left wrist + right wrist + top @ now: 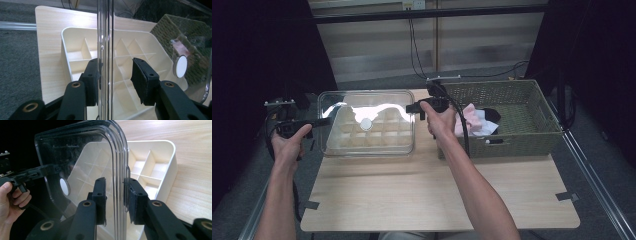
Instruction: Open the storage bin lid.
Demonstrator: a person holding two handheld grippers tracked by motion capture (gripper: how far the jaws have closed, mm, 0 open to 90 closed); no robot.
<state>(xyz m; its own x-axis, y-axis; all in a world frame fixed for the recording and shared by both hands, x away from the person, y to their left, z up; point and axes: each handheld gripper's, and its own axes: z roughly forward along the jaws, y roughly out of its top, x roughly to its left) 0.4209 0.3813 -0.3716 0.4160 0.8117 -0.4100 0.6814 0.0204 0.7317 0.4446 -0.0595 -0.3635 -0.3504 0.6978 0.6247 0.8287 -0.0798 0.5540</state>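
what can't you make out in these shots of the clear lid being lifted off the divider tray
- High view: the cloths in the basket are partly behind the right gripper; what they are is unclear.
- Left gripper view: whether the left gripper presses the lid; one pad stands off it.
- High view: glare on the lid blurs the tray compartments.

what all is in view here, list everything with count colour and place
clear lid: one, transparent, with a white round disc, held at each end above the tray
divided tray: one, cream, on the table's left half
wicker basket: one, olive green, table's right side
cloths: pink, white and black, count unclear, in the basket
table: one, light wood
left gripper: one, black, at the lid's left edge
right gripper: one, black, at the lid's right edge
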